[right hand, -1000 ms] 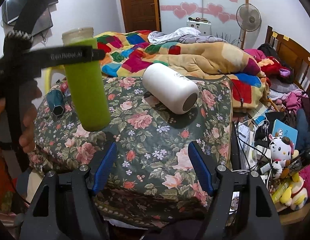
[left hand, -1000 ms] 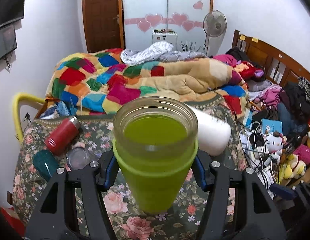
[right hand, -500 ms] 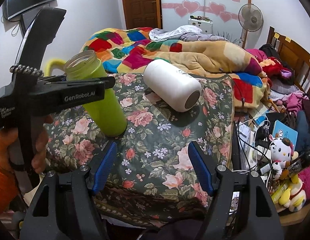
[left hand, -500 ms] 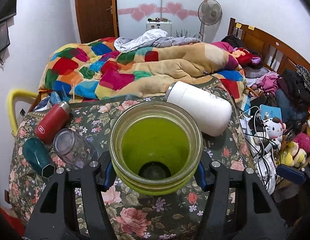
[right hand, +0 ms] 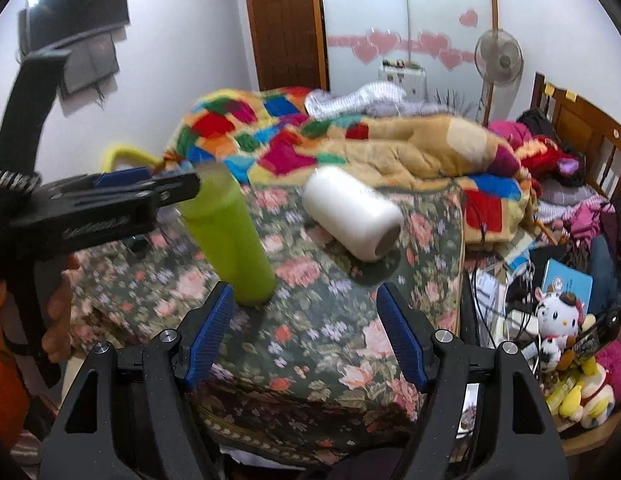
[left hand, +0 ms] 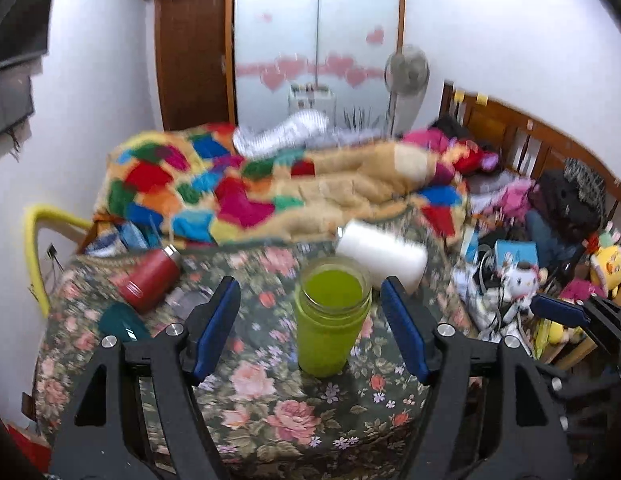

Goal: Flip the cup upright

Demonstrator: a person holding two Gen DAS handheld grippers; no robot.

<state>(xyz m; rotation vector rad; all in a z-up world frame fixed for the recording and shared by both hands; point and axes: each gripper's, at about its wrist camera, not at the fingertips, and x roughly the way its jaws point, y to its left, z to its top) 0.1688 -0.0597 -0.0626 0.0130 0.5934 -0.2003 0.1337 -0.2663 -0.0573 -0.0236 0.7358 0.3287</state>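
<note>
A lime green cup (left hand: 330, 320) stands upright, mouth up, on the floral table cover (left hand: 270, 412); it also shows in the right wrist view (right hand: 226, 248). My left gripper (left hand: 310, 332) is open, its blue pads apart on either side of the cup and not touching it. In the right wrist view the left gripper (right hand: 110, 204) hangs at the cup's upper left. My right gripper (right hand: 304, 334) is open and empty, over the table's front part, right of the cup.
A white bottle (left hand: 382, 256) lies on its side behind the cup. A red bottle (left hand: 150, 280), a teal cup (left hand: 118, 322) and a clear glass lie at the left. A bed with a patchwork quilt (left hand: 238, 192) stands behind; clutter and toys fill the right.
The left gripper set the green cup down upright, opened, and drew back from it. The right gripper stayed open and nearly still.
</note>
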